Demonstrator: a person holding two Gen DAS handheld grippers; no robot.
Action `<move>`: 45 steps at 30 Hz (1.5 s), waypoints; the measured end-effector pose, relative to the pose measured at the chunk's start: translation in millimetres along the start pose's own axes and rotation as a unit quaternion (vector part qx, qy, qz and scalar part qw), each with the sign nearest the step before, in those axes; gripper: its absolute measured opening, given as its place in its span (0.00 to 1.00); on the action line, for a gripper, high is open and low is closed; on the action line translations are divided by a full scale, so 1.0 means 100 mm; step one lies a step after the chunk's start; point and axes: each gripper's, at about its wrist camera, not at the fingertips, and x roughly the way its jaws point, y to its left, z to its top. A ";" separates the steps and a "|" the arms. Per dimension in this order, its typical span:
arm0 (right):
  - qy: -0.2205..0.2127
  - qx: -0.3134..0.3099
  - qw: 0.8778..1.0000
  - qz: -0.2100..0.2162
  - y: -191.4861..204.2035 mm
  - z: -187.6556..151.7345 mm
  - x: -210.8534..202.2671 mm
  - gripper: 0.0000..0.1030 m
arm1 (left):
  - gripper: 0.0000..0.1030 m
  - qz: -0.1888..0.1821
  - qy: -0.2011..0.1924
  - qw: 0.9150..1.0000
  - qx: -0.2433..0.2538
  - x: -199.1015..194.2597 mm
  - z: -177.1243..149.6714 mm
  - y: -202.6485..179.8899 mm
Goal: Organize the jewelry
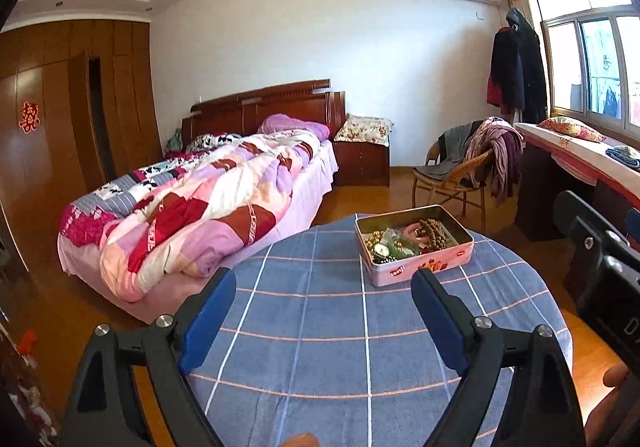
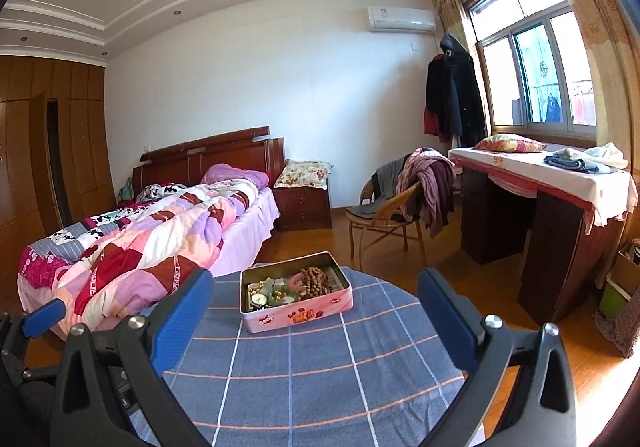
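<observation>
A pink metal tin (image 1: 424,267) stands without a lid on the round table's blue checked cloth (image 1: 312,347), toward its far side. Inside lie a string of brown wooden beads (image 1: 434,233), a pink ring, gold beads, green pieces and a small watch (image 2: 259,299). My left gripper (image 1: 325,279) hangs open over the cloth, short of the tin and left of it, with nothing between its blue pads. My right gripper (image 2: 316,279) is open too, empty, with the tin (image 2: 304,315) seen between its fingers, farther off. The right gripper's black body shows at the left view's right edge.
A bed with a patchwork quilt (image 1: 192,215) lies close to the table on the left. Beyond the table stand a wicker chair draped with clothes (image 2: 400,207) and a dark desk (image 2: 560,231) under the window. Bare wooden floor lies between them.
</observation>
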 end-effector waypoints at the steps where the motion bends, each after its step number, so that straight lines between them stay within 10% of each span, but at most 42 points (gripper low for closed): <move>1: 0.001 0.001 1.000 0.002 0.00 0.00 0.01 1.00 | 0.88 0.000 -0.001 1.000 0.002 0.00 0.00 -0.01; 45: 0.016 0.010 1.000 0.007 -0.01 -0.05 -0.01 1.00 | 0.89 0.028 0.010 1.000 -0.005 0.04 -0.02 0.02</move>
